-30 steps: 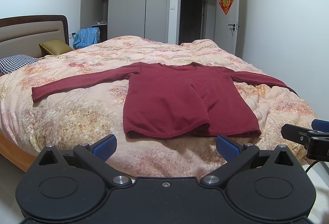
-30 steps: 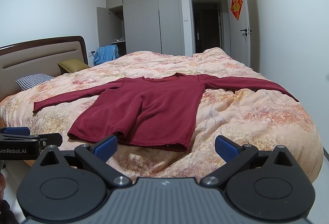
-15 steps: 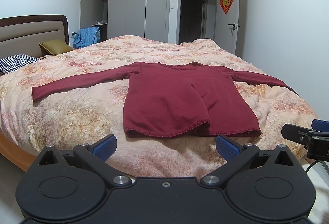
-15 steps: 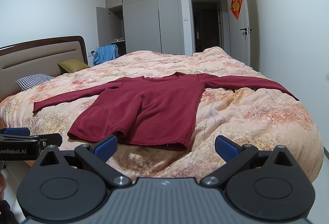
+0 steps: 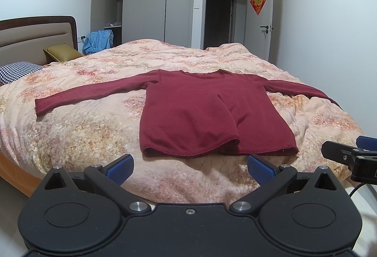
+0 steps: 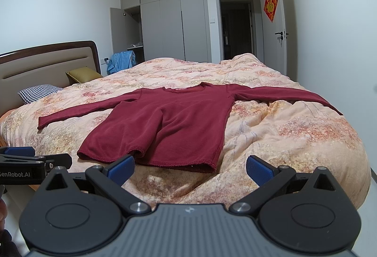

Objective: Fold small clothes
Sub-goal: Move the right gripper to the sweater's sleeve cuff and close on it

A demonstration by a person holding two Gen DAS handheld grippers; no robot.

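Note:
A dark red long-sleeved shirt (image 5: 200, 113) lies flat on the bed with both sleeves spread out and its hem toward me; it also shows in the right wrist view (image 6: 169, 125). My left gripper (image 5: 189, 168) is open and empty, just short of the hem. My right gripper (image 6: 189, 168) is open and empty, near the hem's right corner. The right gripper shows at the right edge of the left wrist view (image 5: 348, 155), and the left gripper at the left edge of the right wrist view (image 6: 35, 160).
The bed has a peach floral quilt (image 5: 70, 129) and a padded headboard (image 5: 28, 38) at the left. A checked pillow (image 5: 16, 71) and a yellow cushion (image 5: 62, 52) lie near it. A grey wardrobe (image 5: 155, 5) and an open doorway (image 5: 219, 19) stand behind.

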